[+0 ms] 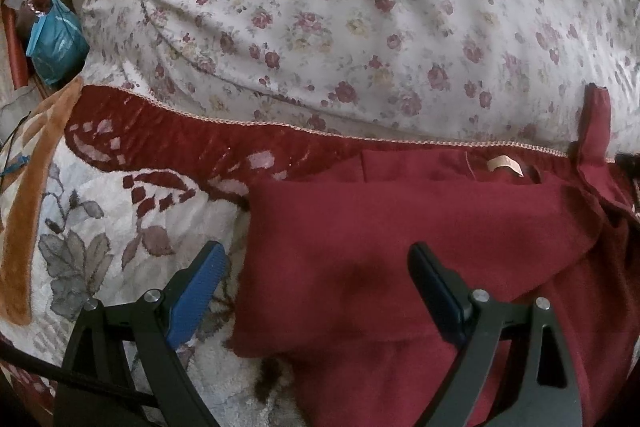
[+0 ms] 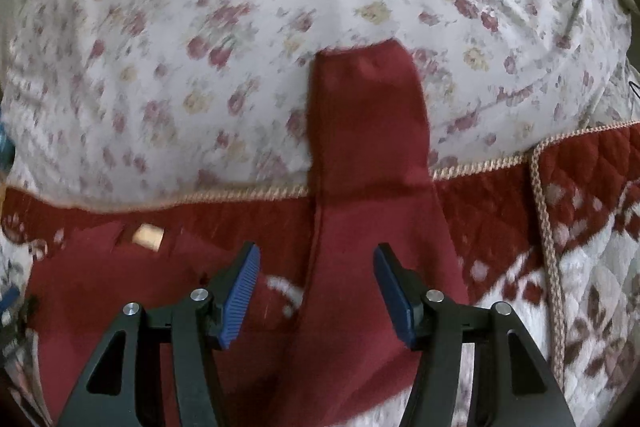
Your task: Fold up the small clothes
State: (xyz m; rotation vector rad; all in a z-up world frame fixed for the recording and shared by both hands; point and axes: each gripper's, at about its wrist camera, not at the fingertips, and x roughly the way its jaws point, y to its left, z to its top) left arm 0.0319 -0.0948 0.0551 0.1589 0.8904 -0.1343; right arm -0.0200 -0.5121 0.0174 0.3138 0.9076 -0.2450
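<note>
A dark red garment [image 1: 400, 247] lies flat on a quilted blanket, its tan neck label [image 1: 505, 165] at the far edge. My left gripper [image 1: 316, 259] hovers open over the garment's folded left edge; one blue pad is over the blanket, the other over the cloth. In the right wrist view a long red sleeve [image 2: 368, 115] runs away from me, up onto the floral bedding. My right gripper [image 2: 316, 263] stands open astride the base of that sleeve, and neither pad presses on the cloth. The label [image 2: 148, 235] shows to its left.
A floral duvet [image 1: 360, 7] bulges behind the garment. The quilted blanket [image 1: 120, 195] has a red border and a braided trim [image 2: 548, 227]. A blue bag [image 1: 56, 43] and clutter sit off the bed at far left.
</note>
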